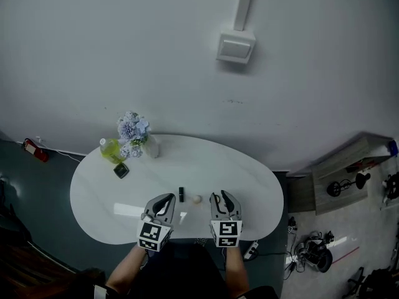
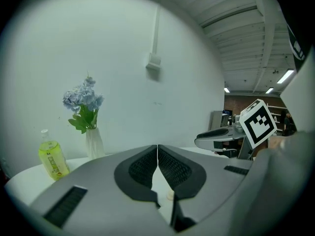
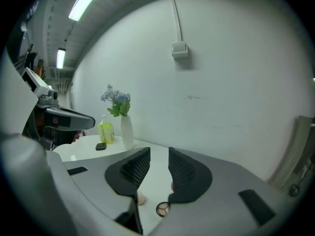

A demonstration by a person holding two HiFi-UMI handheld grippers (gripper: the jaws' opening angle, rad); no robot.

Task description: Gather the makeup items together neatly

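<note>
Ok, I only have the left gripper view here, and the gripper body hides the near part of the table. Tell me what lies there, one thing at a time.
Observer: The head view shows a small black stick-shaped item on the white table, just right of the left gripper.
Operator: Next one.
Observer: A small pale round thing sits right beside that black item, between the two grippers.
Operator: Now give me the right gripper's jaws.
Observer: In the right gripper view, the right gripper has its jaws apart, with nothing between the pads.
</note>
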